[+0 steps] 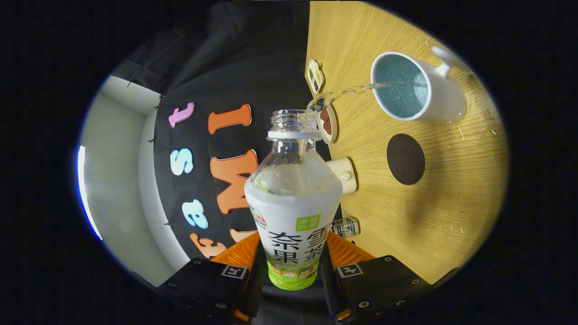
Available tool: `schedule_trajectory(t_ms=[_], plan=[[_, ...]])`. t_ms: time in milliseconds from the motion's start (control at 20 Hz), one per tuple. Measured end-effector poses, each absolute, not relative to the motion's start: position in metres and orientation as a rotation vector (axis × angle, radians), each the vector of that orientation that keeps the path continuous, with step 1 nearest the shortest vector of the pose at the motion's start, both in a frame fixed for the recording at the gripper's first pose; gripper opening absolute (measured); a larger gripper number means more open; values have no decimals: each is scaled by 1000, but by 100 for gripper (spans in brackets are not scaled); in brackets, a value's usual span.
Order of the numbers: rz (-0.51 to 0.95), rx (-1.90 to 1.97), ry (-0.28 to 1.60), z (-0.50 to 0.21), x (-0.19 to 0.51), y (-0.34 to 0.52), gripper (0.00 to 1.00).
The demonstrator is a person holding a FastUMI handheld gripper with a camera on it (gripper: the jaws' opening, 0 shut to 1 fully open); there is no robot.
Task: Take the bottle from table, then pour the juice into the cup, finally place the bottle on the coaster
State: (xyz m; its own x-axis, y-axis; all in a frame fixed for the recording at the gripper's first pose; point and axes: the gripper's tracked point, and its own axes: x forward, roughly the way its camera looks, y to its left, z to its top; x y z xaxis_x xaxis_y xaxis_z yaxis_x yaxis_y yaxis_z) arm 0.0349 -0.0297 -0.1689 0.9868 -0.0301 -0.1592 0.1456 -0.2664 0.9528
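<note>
While the claw [292, 266] squeezes the juice bottle [293, 203] tight from both sides, low in the frame, juice streams [347, 91] into the white cup [417, 88] at upper right. Pouring is underway. Next, tip the bottle upright and set it on the dark round coaster [405, 159] on the tabletop [433, 216].

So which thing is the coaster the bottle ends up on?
Look at the wooden table beyond the bottle held in the gripper. Beside the white cup receiving the stream lies the coaster: a flat, dark, round disc, the only such thing lying bare on the wood.
</note>
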Motion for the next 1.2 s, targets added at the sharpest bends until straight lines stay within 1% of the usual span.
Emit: schedule_trajectory(t_ms=[1200], plan=[[-202,1948,41,-162,47,-42,58]])
